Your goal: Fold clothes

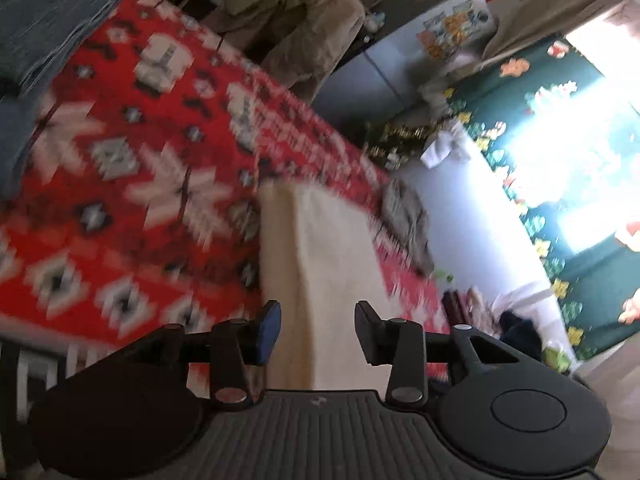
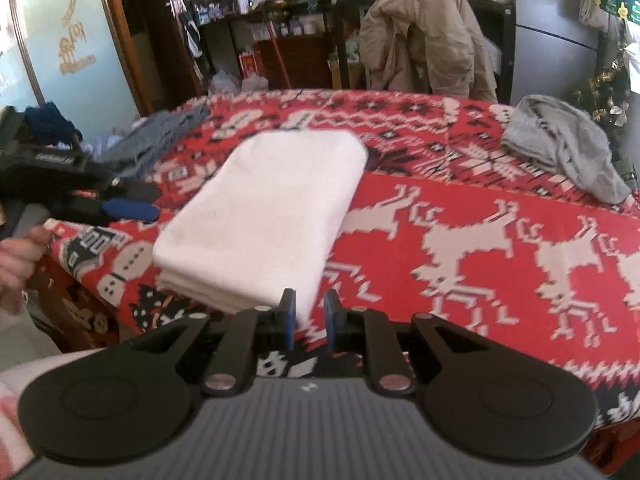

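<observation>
A white cloth point(image 2: 272, 216), folded into a flat rectangle, lies on the red patterned tablecloth point(image 2: 460, 200). My right gripper point(image 2: 310, 316) hovers at the cloth's near corner, its blue pads a narrow gap apart with nothing pinched between them. My left gripper point(image 2: 154, 202) sits by the cloth's left edge, a person's hand point(image 2: 20, 256) behind it. In the blurred left wrist view the left gripper point(image 1: 318, 332) stands open over the white cloth point(image 1: 320, 248), and the fingers touch nothing.
A crumpled grey garment point(image 2: 560, 148) lies at the table's far right and a blue-grey garment point(image 2: 160, 136) at its far left. A beige jacket point(image 2: 424, 40) hangs over a chair behind the table. Cluttered shelves and a fridge stand further back.
</observation>
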A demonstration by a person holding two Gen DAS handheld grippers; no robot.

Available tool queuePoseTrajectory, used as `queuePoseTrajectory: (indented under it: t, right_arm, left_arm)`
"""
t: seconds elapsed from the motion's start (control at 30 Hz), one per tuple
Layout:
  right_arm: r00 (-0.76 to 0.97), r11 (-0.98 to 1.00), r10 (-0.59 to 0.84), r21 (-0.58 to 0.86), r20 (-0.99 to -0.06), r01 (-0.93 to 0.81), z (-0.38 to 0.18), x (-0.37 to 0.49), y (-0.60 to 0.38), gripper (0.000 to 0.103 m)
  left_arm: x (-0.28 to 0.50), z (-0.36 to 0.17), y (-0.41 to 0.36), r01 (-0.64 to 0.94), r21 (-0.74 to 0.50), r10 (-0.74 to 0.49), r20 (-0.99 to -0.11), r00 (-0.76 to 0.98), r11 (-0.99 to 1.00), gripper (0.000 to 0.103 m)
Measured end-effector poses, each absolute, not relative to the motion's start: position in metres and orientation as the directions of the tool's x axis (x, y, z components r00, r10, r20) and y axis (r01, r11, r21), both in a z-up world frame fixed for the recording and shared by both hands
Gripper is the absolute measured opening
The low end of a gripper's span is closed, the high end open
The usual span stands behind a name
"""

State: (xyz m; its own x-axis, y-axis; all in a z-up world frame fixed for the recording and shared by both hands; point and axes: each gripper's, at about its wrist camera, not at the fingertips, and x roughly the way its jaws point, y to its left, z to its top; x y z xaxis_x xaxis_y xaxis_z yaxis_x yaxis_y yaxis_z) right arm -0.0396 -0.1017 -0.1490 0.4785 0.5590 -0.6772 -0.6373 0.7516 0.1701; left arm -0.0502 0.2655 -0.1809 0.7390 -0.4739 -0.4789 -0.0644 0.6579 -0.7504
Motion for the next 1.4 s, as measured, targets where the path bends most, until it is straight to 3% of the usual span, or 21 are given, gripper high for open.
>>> queuePoseTrajectory:
  t: [0.3,0.37,0.4,0.53,0.63,0.73,0.77,1.0,1.1,1.4]
  right_arm:
    - [0.510,0.774,0.581,0.237,-0.635,-0.587,-0.136,0.022,-0.102,0.020]
    - [0.505,0.766,0.597,0.257,-0.623,-0.589,-0.139,0.038,-0.090,0.020]
    - [0.502,0.762,0.605,0.266,-0.618,-0.591,-0.141,0.046,-0.084,0.020]
    - [0.482,0.734,0.655,0.337,-0.582,-0.590,-0.146,0.081,-0.061,0.021]
    - [0.477,0.723,0.659,0.313,-0.582,-0.616,-0.148,0.094,-0.032,0.022]
    - [0.467,0.711,0.645,0.250,-0.605,-0.658,-0.156,0.102,0.002,0.010]
    - [0.472,0.719,0.626,0.225,-0.621,-0.657,-0.163,0.105,0.008,0.000]
    - [0.567,0.809,0.520,0.155,-0.639,-0.567,-0.179,0.126,0.000,0.000]
    - [0.560,0.815,0.540,0.223,-0.629,-0.535,-0.174,0.128,-0.011,0.001]
    - [0.456,0.712,0.605,0.185,-0.653,-0.678,-0.168,0.071,0.014,0.002]
  left_arm:
    - [0.045,-0.198,0.271,-0.112,-0.715,-0.448,-0.543,0.710,0.690,0.041]
    - [0.054,-0.201,0.269,-0.113,-0.704,-0.444,-0.556,0.703,0.701,0.027]
    - [0.053,-0.199,0.266,-0.102,-0.700,-0.444,-0.551,0.706,0.707,0.009]
    - [0.047,-0.181,0.249,-0.082,-0.576,-0.337,-0.581,0.740,0.813,0.008]
    - [0.045,-0.176,0.236,-0.074,-0.494,-0.277,-0.598,0.753,0.866,0.008]
    - [0.047,-0.179,0.231,-0.069,-0.446,-0.248,-0.611,0.752,0.892,0.008]
    - [0.047,-0.180,0.232,-0.067,-0.443,-0.247,-0.613,0.751,0.894,0.008]
    - [0.048,-0.182,0.239,-0.079,-0.472,-0.262,-0.612,0.746,0.878,0.008]
    - [0.048,-0.185,0.243,-0.092,-0.504,-0.278,-0.609,0.743,0.859,0.009]
    - [0.049,-0.191,0.251,-0.103,-0.566,-0.316,-0.591,0.742,0.818,0.009]
